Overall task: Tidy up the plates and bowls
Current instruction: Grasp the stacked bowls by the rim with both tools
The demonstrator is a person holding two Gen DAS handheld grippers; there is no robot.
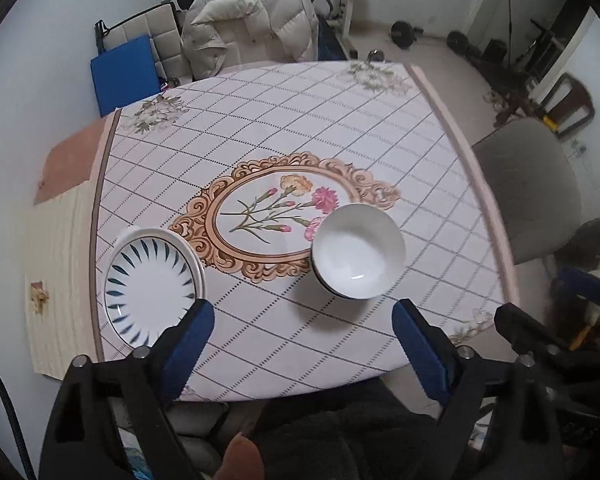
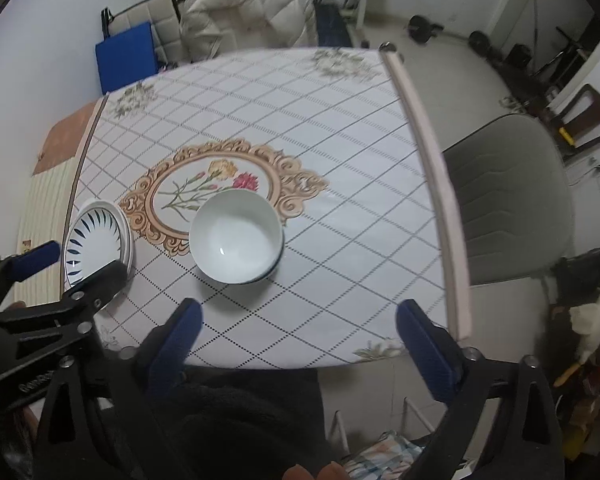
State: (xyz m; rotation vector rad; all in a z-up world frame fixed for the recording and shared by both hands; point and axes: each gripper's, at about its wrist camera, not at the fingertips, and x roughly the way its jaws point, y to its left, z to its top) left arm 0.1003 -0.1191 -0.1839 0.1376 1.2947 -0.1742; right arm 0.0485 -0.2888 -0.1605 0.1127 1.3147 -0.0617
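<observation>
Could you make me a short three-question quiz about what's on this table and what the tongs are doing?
1. True or false: the left tongs are clamped on the patterned plate.
2. What stands nearer the flower medallion on the tablecloth: A) the white bowl, B) a drinking glass, C) a fork?
3. Fill in: the right tongs hold ____.

Key
1. False. Their jaws stand wide apart above the table, with nothing between them.
2. A. The bowl overlaps the medallion's lower edge and seems to sit in a second bowl; the plate lies by the cloth's left edge, apparently on another plate.
3. Nothing; they are open too.
</observation>
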